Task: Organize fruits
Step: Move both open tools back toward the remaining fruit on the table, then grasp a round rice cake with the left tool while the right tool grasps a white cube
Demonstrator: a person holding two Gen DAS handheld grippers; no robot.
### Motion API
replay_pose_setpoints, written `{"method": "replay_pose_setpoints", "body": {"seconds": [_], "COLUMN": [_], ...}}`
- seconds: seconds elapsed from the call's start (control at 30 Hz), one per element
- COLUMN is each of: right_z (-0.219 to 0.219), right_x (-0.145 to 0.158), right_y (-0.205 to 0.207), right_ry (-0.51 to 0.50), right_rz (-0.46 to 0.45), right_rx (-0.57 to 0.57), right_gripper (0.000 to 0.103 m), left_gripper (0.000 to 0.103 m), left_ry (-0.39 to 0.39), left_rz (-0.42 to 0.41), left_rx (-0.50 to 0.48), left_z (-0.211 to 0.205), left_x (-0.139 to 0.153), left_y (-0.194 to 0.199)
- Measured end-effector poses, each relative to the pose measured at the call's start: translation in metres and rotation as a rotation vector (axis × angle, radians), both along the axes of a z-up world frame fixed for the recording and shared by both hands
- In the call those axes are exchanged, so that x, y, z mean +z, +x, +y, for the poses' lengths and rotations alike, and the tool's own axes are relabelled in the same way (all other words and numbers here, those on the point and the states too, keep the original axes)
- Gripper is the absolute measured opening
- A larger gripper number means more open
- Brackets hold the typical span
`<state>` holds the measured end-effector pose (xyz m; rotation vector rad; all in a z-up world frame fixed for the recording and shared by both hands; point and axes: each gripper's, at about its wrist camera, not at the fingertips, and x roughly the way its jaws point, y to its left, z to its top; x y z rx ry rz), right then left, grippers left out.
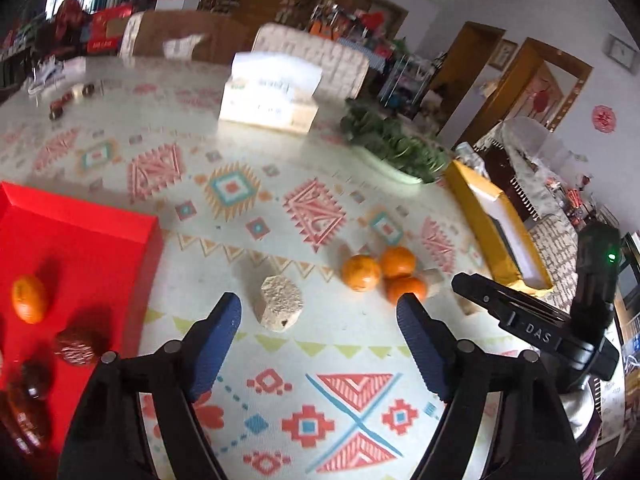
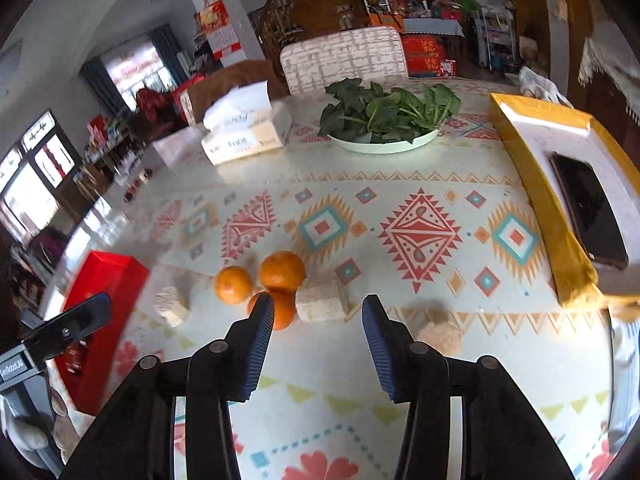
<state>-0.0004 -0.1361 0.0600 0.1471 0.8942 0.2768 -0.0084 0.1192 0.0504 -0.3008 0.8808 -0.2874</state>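
Three oranges sit bunched on the table, just beside a pale block. The right gripper is empty, fingers narrow; the left gripper is wide and empty. Best to take the nearest orange squarely, clear of that block, then carry it to the red tray.

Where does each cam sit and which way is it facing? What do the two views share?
Left wrist: on the left hand-held gripper, angled down at the table; red tray to its left, rice cake ahead. Own open fingers show, plus the right hand-held gripper.
Right wrist: on the right hand-held gripper, angled down at a rice cake block; the left hand-held gripper's finger shows at left.
Shared: three oranges, tissue box, greens plate, yellow box.
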Motion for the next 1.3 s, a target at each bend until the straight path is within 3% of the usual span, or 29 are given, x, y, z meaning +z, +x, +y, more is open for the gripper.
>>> {"method": "replay_pose_setpoints", "body": {"seconds": [0.27, 0.33, 0.4, 0.47, 0.73, 0.93, 1.0, 1.03, 1.17, 1.3], "right_z": [0.013, 0.011, 0.007, 0.001, 0.004, -0.006, -0.005, -0.004, 0.007, 0.014], "right_x": [-0.017, -0.017, -0.019, -0.021, -0.024, -0.03, -0.03, -0.029, -0.031, -0.033], "right_y": [0.019, 0.02, 0.022, 0.023, 0.024, 0.03, 0.029, 0.028, 0.024, 0.023], "right_ry": [-0.027, -0.027, -0.018, 0.003, -0.009, 0.016, 0.0, -0.01, -0.075, -0.11], "right_rz": [0.018, 0.012, 0.018, 0.029, 0.003, 0.034, 0.04, 0.043, 0.019, -0.006], "right_rx": [0.002, 0.0, -0.006, -0.02, -0.021, -0.046, -0.045, -0.04, -0.02, -0.009], "right_gripper": [0.05, 0.05, 0.05, 0.05, 0.05, 0.051, 0.051, 0.047, 0.041, 0.042], "left_gripper": [0.08, 0.074, 0.057, 0.051, 0.052, 0.053, 0.036, 0.034, 0.034, 0.035], "left_ry": [0.029, 0.043, 0.057, 0.059, 0.061, 0.042, 0.059, 0.058, 0.073, 0.011], "left_rz": [0.062, 0.048, 0.045, 0.031, -0.006, -0.008, -0.008, -0.004, -0.012, -0.001], "left_rx": [-0.007, -0.003, -0.013, -0.017, -0.03, -0.057, -0.074, -0.095, -0.118, -0.098], "left_z": [-0.008, -0.01, -0.011, -0.012, -0.012, -0.01, -0.013, -0.016, -0.023, -0.013], "left_x": [-0.036, -0.039, -0.04, -0.04, -0.041, -0.042, -0.042, -0.043, -0.042, -0.044], "left_y": [0.023, 0.024, 0.025, 0.025, 0.023, 0.021, 0.018, 0.017, 0.015, 0.018]}}
